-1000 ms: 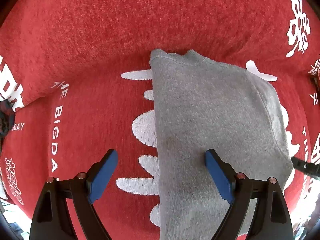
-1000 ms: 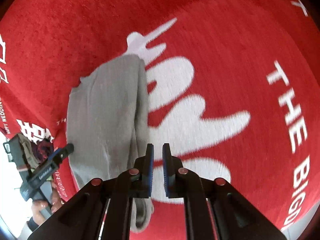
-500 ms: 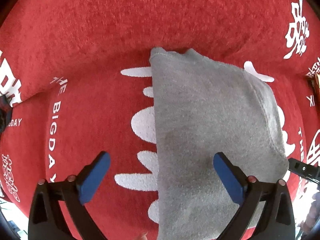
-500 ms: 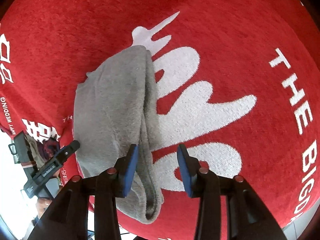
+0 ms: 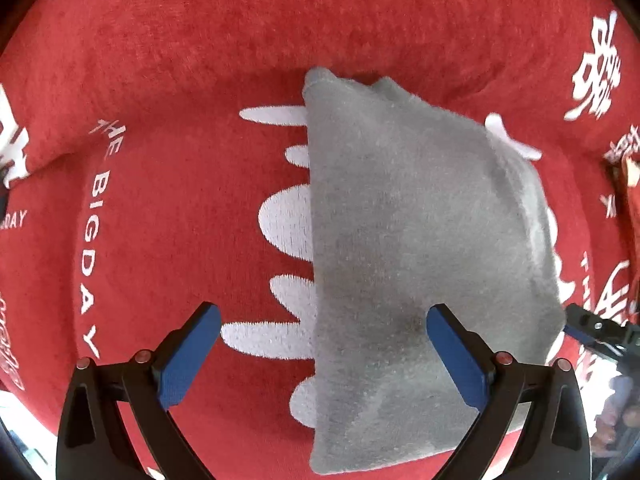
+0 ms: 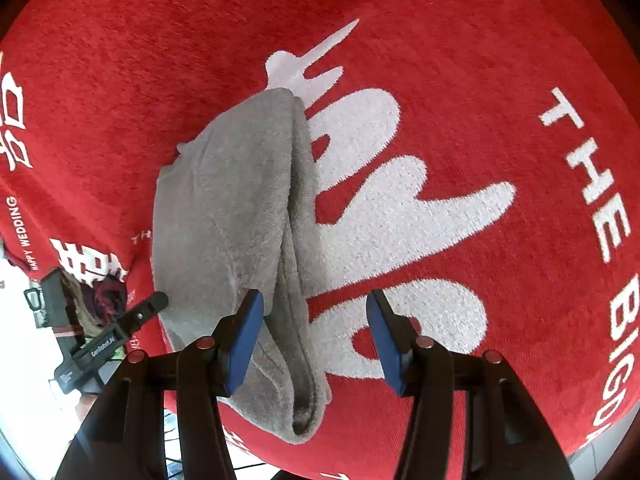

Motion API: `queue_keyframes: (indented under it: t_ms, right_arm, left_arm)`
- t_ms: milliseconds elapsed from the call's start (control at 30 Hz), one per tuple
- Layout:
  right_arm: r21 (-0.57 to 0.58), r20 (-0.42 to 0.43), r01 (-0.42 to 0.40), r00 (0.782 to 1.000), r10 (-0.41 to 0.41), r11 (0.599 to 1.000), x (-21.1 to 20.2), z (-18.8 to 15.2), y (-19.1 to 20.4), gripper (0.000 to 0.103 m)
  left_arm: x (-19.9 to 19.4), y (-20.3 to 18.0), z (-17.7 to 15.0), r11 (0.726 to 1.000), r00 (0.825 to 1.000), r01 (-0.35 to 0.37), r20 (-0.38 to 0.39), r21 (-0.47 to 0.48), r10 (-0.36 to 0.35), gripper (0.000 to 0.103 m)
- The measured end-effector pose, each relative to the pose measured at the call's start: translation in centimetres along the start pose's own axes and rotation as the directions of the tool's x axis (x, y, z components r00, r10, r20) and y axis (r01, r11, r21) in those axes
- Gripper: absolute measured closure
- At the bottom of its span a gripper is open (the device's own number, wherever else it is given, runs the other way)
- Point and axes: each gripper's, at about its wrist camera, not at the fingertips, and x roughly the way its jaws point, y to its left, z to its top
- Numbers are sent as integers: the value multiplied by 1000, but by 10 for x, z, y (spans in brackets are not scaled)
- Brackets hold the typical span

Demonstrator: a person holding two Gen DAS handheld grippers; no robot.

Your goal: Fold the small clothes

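- A folded grey fleece garment (image 5: 420,248) lies flat on a red plush blanket with white woven lettering (image 5: 180,208), filling the centre and right of the left wrist view.
- The left gripper (image 5: 324,354) hangs over it, blue-padded fingers (image 5: 188,356) spread as wide as they go, gripping nothing; the straight left edge of the garment runs down between them.
- One blue finger sits over bare red blanket at lower left, the other over grey cloth at lower right.
- At the far right edge of that view, the dark tip of the right gripper pokes in just beside the garment's lower right corner.
- Over to the right wrist view: the same grey garment (image 6: 224,216) stretches from centre frame down to the lower middle, its thick folded edge showing stacked layers along its right side.
- The right gripper (image 6: 316,338) has just been opening, and its blue fingers (image 6: 244,336) now stand apart, released; the garment's folded edge lies between them, nearer the left finger, with neither pad pressing it.
- White lettering "THE BIG" curves down the right of the frame on the blanket (image 6: 460,60).
- At lower left, the black left gripper shows by the garment's near corner.
- Whether a worktop or bed carries the blanket, I cannot tell.
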Motion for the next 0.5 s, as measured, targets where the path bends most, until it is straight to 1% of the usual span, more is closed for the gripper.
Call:
queue_keyframes:
  t_ms: [100, 233, 300, 433, 467, 500]
  right_arm:
    - [31, -7, -33, 999, 33, 999, 6, 7, -6, 45]
    - [60, -15, -64, 998, 65, 996, 12, 15, -10, 44]
    - [63, -17, -70, 997, 71, 996, 14, 18, -10, 44]
    - [65, -6, -86, 996, 87, 994, 16, 24, -12, 44]
    - [71, -6, -94, 995, 95, 993, 19, 26, -13, 42]
    - [80, -5, -113, 993, 114, 990, 21, 29, -15, 36]
  left_arm:
    - [-2, 10, 4, 998, 999, 40, 17, -56, -39, 0]
    - [3, 18, 9, 995, 999, 37, 10, -96, -37, 0]
    - [5, 19, 11, 994, 999, 45, 8, -96, -45, 0]
    - [13, 18, 15, 995, 997, 71, -2, -64, -72, 0]
    - [14, 18, 16, 995, 997, 79, -3, -60, -79, 0]
    - [16, 17, 18, 995, 996, 89, -4, -55, -89, 0]
